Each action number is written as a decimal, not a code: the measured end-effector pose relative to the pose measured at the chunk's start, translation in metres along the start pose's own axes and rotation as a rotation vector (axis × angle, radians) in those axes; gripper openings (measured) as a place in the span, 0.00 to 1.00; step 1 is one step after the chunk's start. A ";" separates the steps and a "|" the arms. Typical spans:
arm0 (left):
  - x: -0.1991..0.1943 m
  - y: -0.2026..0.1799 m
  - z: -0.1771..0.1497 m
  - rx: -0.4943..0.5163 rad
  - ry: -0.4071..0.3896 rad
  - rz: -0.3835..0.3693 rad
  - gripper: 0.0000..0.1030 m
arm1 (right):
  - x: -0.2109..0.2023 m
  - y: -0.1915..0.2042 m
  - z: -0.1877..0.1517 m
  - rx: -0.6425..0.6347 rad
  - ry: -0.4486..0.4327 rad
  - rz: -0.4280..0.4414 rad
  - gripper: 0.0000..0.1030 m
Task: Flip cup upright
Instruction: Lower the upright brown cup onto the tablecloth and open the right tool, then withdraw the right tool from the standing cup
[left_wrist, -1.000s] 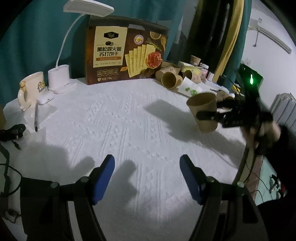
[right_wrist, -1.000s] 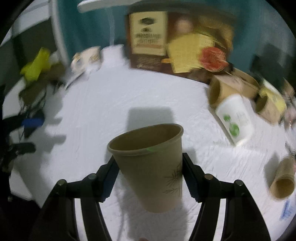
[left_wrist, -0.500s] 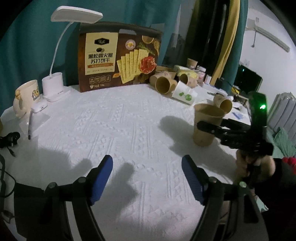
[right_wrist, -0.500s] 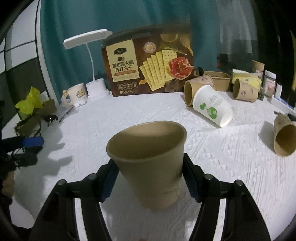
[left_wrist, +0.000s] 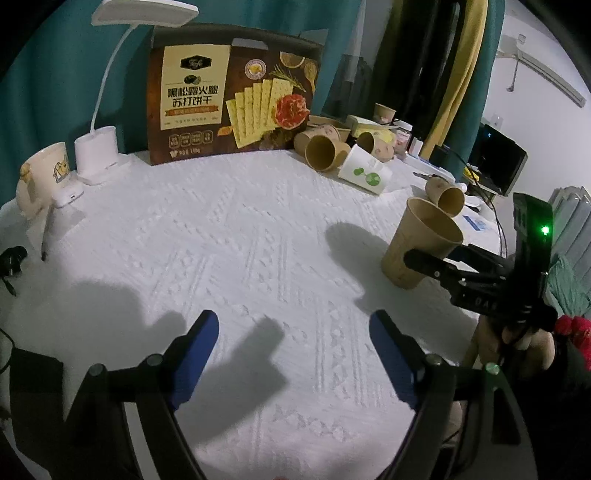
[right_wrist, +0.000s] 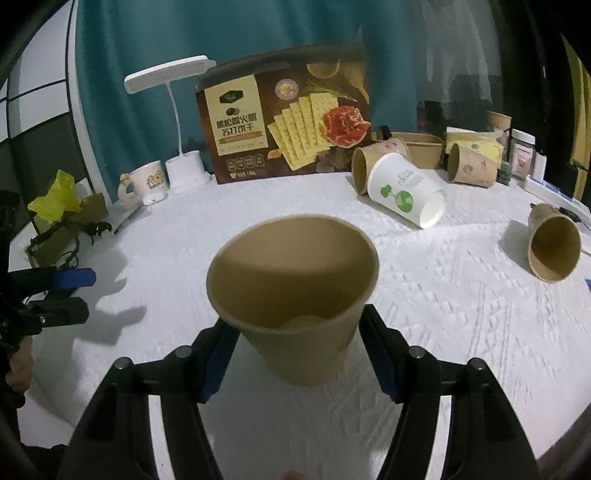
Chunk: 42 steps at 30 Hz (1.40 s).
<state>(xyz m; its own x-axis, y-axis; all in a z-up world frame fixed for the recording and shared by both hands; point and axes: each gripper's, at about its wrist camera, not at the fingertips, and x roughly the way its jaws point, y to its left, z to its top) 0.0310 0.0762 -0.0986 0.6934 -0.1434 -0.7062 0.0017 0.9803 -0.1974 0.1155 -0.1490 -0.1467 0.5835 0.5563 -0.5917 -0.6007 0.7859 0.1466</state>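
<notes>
You brought the brown paper cup (right_wrist: 295, 306) down mouth-up near the white tablecloth's (left_wrist: 229, 236) right edge, right gripper (right_wrist: 299, 350) clamped on it, while your empty left gripper (left_wrist: 291, 354) spread wider.

Matt paper and embossed cloth are seen.
A brown matt paper cup (right_wrist: 295, 295) is set on a white textured cloth table cover (right_wrist: 443, 314).

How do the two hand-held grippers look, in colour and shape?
Both match: the left hand-held gripper and the right hand-held gripper have black jointed arms with round rivets and long blue pads. The left wrist view shows a black block with a green light on top of the right one.
</notes>
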 end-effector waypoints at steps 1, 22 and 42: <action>0.001 -0.001 -0.001 0.001 0.004 -0.003 0.81 | -0.002 -0.001 -0.003 0.006 0.005 -0.001 0.61; -0.009 -0.048 -0.003 0.069 -0.042 -0.047 0.81 | -0.089 -0.019 -0.047 0.190 -0.032 -0.128 0.62; -0.065 -0.100 0.042 0.229 -0.261 -0.015 0.81 | -0.204 -0.012 0.003 0.177 -0.182 -0.263 0.63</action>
<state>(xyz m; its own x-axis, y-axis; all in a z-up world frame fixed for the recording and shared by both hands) 0.0160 -0.0068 -0.0046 0.8529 -0.1479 -0.5006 0.1546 0.9876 -0.0282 0.0053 -0.2715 -0.0253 0.8025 0.3553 -0.4793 -0.3226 0.9342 0.1523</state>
